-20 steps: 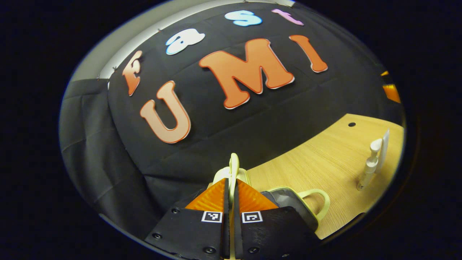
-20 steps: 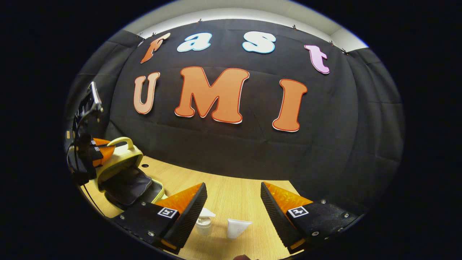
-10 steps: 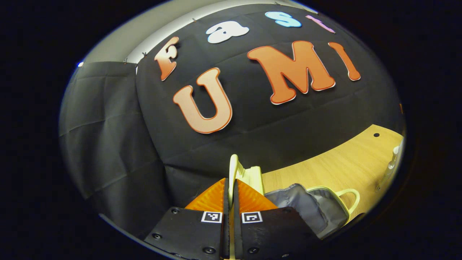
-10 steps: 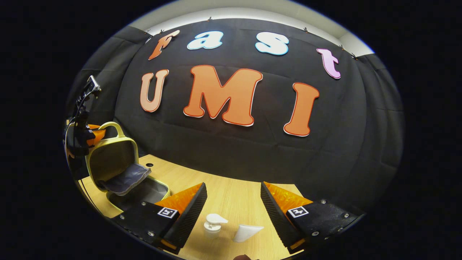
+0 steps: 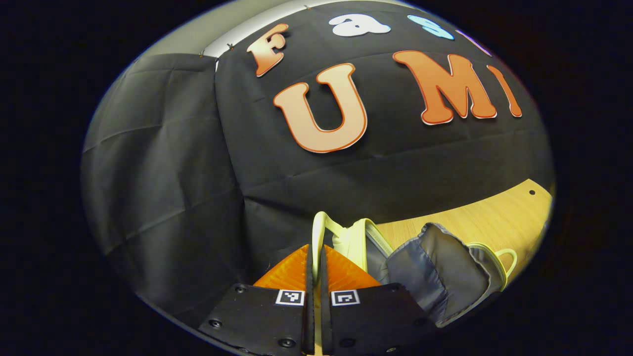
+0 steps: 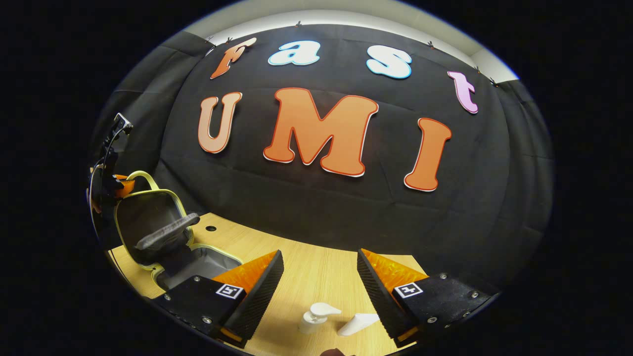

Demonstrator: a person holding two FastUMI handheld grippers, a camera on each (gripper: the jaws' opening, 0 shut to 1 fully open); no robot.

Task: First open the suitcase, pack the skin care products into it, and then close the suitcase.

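In the right gripper view the table (image 6: pixel 316 269) runs in front of the cloth wall. The open suitcase (image 6: pixel 163 237) sits at the table's left end, its lid (image 6: pixel 143 217) standing upright behind the base, with a flap (image 6: pixel 165 231) hanging off the lid over the base. The left gripper (image 6: pixel 111 185) is at the lid's top handle (image 6: pixel 143 178). To the right, near the table's front edge, a pump bottle (image 6: pixel 314 316) stands just left of a tube (image 6: pixel 358 322); both lie between the right gripper's (image 6: pixel 319 291) fingers. A small hole (image 6: pixel 211 228) in the table lies behind the suitcase.
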